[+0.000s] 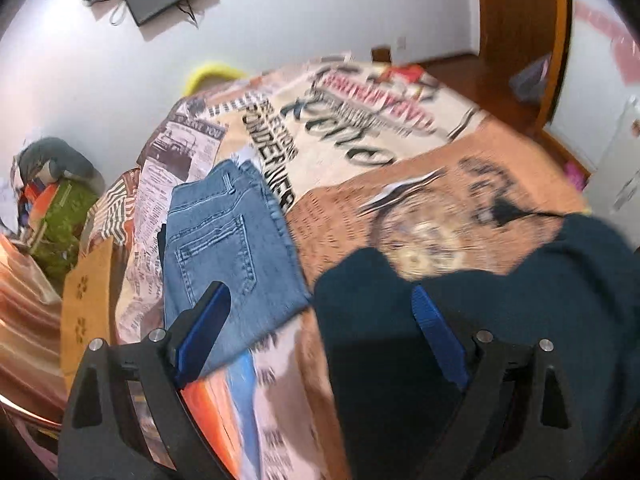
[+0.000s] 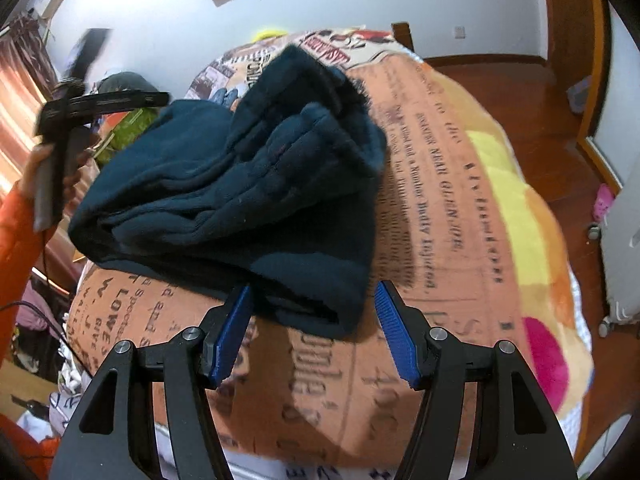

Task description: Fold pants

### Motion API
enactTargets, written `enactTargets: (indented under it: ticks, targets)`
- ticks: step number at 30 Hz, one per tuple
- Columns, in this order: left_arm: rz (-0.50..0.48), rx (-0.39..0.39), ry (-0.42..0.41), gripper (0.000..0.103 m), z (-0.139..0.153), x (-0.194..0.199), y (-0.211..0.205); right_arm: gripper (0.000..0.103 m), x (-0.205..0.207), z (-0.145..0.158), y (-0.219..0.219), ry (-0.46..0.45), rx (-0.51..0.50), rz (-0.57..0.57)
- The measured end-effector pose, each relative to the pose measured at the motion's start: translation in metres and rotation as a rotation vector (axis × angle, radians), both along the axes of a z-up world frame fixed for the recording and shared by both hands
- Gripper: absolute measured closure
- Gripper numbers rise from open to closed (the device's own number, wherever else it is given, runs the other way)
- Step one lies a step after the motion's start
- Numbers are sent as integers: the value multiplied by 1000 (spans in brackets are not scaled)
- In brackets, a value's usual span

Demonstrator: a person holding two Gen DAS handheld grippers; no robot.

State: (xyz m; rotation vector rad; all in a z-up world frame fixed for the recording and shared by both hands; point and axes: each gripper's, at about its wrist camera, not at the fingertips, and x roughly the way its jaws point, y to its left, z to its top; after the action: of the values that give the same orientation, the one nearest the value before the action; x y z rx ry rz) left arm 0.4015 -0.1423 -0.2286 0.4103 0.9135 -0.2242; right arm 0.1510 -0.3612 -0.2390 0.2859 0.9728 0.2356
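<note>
Newsprint bedspread [image 2: 460, 200], wooden floor [image 2: 520, 92]

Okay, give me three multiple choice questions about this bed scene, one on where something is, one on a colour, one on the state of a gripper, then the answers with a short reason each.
1. Where do the blue jeans lie?
A. on the floor
B. on the printed blanket, beside the dark pants
C. over the door

2. What colour are the pads of the right gripper?
A. red
B. green
C. blue

3. How does the right gripper stand?
A. open, holding nothing
B. shut on the jeans
C. out of view

Answers: B, the jeans rest flat on the blanket left of the dark pants; C, both pads show blue; A, its fingers stand apart with the folded dark pants ahead of them.
</note>
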Motion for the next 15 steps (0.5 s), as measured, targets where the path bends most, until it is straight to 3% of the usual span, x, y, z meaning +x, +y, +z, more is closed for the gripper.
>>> enactTargets:
  ticks: [5, 7, 15]
  targets:
    - [-57, 86, 108, 6, -52, 46, 4, 44, 21, -2, 0, -8, -2, 13]
    - [-81, 32, 109, 6, -56, 46, 16, 44, 29, -5, -2, -4, -15, 17]
    - [-54, -30, 153, 5, -61, 28, 68, 44, 84, -9, -4, -1, -99, 66]
